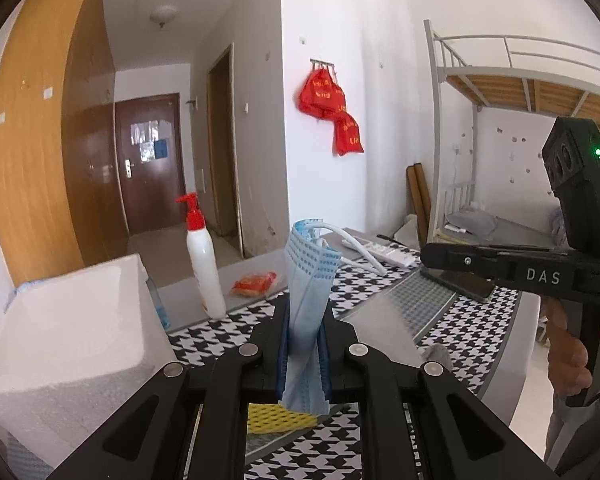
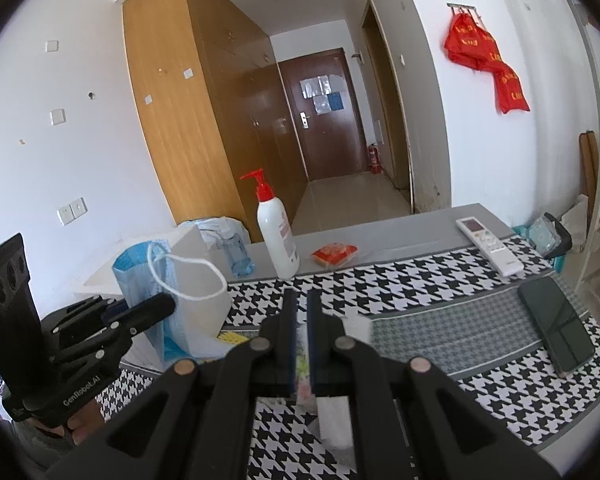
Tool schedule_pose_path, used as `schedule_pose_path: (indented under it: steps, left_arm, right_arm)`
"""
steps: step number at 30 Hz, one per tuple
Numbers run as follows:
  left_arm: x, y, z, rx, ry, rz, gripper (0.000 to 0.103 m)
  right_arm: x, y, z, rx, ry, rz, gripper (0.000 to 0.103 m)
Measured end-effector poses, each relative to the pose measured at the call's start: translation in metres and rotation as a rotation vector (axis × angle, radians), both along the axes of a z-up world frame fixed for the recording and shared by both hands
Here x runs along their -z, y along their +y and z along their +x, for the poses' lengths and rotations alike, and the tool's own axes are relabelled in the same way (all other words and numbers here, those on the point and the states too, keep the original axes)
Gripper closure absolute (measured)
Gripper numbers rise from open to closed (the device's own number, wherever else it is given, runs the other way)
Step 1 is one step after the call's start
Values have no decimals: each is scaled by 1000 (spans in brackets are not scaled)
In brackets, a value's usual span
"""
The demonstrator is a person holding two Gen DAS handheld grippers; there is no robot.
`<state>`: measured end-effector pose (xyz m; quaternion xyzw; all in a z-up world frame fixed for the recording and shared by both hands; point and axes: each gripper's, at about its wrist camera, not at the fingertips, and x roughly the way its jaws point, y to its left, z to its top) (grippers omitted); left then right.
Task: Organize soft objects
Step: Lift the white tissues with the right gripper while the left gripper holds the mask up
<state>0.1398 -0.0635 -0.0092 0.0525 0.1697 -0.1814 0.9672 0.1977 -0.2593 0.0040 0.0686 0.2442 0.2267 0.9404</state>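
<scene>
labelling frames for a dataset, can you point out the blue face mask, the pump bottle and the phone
blue face mask (image 1: 306,280), left wrist view, on its pleated body above the fingers
pump bottle (image 2: 278,240), right wrist view, on its white body
phone (image 2: 556,320), right wrist view, on its dark screen

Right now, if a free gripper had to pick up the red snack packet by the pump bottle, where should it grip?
Probably the red snack packet by a crimped end edge, coming from above: it lies flat on the grey table, clear of the pump bottle.

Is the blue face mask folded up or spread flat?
Folded: the blue face mask stands bunched in pleated layers, clamped in the left hand-held gripper.
</scene>
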Motion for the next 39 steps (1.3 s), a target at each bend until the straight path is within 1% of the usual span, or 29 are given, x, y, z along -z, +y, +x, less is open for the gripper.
schedule_pose_path:
  steps: [4,6,9,11,12,13,14,15,16,19,22,26,32,33,34,35,37,39]
  left_arm:
    - [-3,1,-1,-6,-12,0,89]
    - [-3,3,-2,-12,-17,-2,90]
    - [-3,3,-4,-18,-19,0,89]
    - [-3,4,-6,-23,-24,1,89]
    - [-3,4,-6,-26,-26,1,90]
    - [-2,6,-7,-30,-26,-2,89]
    - [-2,7,-6,-32,-22,-5,89]
    - [-2,7,-6,-32,-17,-7,89]
    - [-1,9,-6,-32,-13,-11,89]
    - [1,9,-6,-36,-9,-2,89]
    - [0,11,-6,-35,-4,-10,90]
    - [0,12,-5,-33,2,-11,89]
    - [3,14,-2,-32,13,-11,89]
    - [3,13,-2,-29,15,-10,89]
    - [4,13,-3,-28,16,-8,89]
    - [4,12,-3,-26,16,-8,89]
    - [3,12,-3,-22,15,-9,89]
    - [3,13,-1,-19,16,-9,89]
  right_arm:
    - [1,1,0,-2,1,-1,96]
    - [5,0,1,-9,19,-4,96]
    - [12,1,4,8,42,-35,96]
    - [21,4,8,3,75,-62,94]
    - [25,5,9,4,84,-69,86]
    - [30,6,11,5,99,-80,69]
    - [37,9,14,0,121,-95,59]
    - [42,10,15,-6,133,-99,46]
    - [48,12,16,-17,139,-98,46]
    - [62,17,20,-30,177,-114,46]
    - [79,24,26,-36,217,-153,46]
    - [93,28,32,-40,257,-183,46]
    - [102,29,35,-27,283,-217,46]
    - [102,28,35,-26,284,-220,47]
    - [102,28,34,-21,283,-225,60]
    - [102,27,34,-17,285,-231,66]
    - [101,27,33,-10,282,-231,84]
    - [97,25,31,-5,272,-225,89]
